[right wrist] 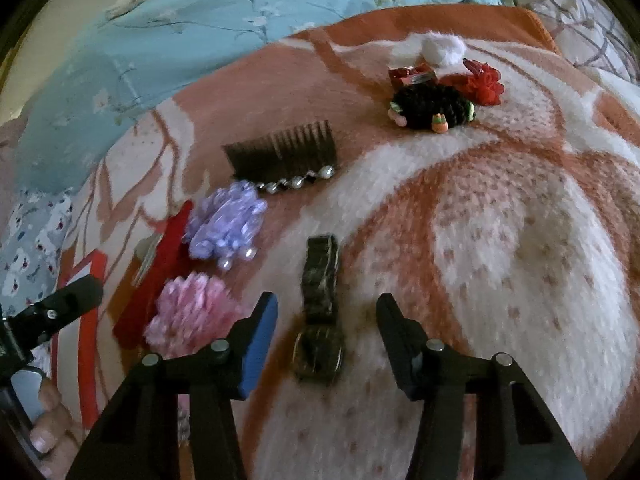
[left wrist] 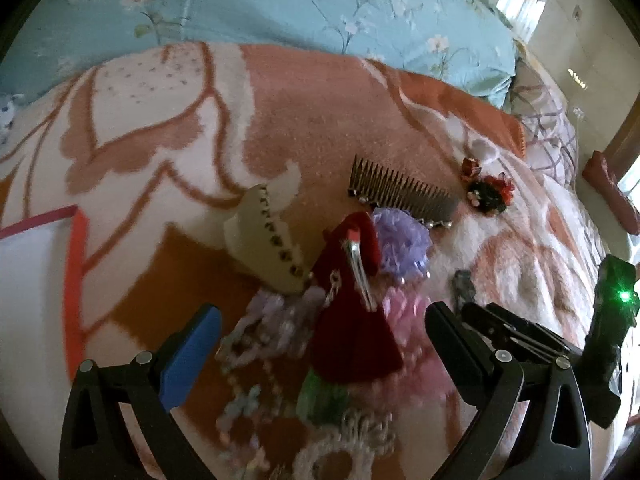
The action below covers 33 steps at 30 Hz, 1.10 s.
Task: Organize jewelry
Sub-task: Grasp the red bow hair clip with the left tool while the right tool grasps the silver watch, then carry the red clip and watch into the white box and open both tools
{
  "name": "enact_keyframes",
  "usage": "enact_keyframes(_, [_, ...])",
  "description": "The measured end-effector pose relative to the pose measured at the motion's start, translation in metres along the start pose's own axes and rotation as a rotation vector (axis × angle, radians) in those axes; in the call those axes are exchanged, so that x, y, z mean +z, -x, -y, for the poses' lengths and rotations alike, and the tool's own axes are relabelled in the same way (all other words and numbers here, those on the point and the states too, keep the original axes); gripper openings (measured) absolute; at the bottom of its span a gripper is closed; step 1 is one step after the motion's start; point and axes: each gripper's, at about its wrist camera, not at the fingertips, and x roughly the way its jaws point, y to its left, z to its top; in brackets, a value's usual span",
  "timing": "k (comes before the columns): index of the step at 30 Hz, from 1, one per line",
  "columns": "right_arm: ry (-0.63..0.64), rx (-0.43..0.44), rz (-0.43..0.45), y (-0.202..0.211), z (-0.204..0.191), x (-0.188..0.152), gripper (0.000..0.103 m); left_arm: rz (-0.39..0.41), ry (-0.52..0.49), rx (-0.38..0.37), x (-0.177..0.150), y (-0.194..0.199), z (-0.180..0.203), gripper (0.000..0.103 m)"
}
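- The right gripper stands with its jaws apart over a dark wristwatch; the watch lies between the fingers on the orange-and-white blanket, pads not pressing it.
- The left gripper is spread wide above a heap of hair pieces, with a dark red velvet clip between its fingers, untouched.
- Further out lie a purple flower clip, a pink one, and a pearl-edged comb.
- The lowest items in the left wrist view are blurred, hard to name.
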Motion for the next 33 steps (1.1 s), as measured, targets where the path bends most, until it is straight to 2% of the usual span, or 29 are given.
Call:
enact_keyframes(3, [0.005, -0.013, -0.004, -0.007, 0.000, 0.006, 0.047, -0.015, 0.007, -0.006, 0.012, -0.023, 0.001, 0.102])
enact_keyframes(4, [0.006, -0.018, -0.007, -0.009, -0.001, 0.008, 0.039, -0.021, 0.009, -0.008, 0.014, -0.030, 0.001, 0.101])
enact_keyframes(5, [0.005, -0.019, -0.009, -0.010, 0.000, 0.009, 0.027, -0.025, 0.013, -0.007, 0.015, -0.036, 0.001, 0.094])
enact_keyframes(6, [0.003, -0.006, -0.008, -0.010, 0.000, 0.009, 0.019, -0.027, 0.016, -0.015, 0.017, -0.039, 0.001, 0.073])
enact_keyframes(7, [0.001, 0.008, -0.008, -0.010, 0.001, 0.008, 0.015, -0.045, 0.019, -0.033, 0.017, -0.046, 0.000, 0.062])
enact_keyframes(9, [0.009, 0.001, -0.001, -0.009, -0.002, 0.008, 0.015, -0.054, 0.043, -0.081, 0.016, -0.047, -0.002, 0.038])
enact_keyframes(12, [0.015, 0.014, 0.019, -0.001, -0.006, 0.006, 0.014, -0.036, 0.053, -0.091, 0.012, -0.042, -0.005, 0.018])
enact_keyframes(19, [0.038, 0.061, 0.076, 0.032, -0.021, 0.003, 0.014, 0.031, 0.055, -0.092, -0.004, -0.005, -0.010, 0.015])
enact_keyframes(33, [0.088, 0.138, 0.116, 0.072, -0.059, -0.015, 0.014, 0.111, 0.106, -0.069, -0.067, 0.091, -0.038, 0.014])
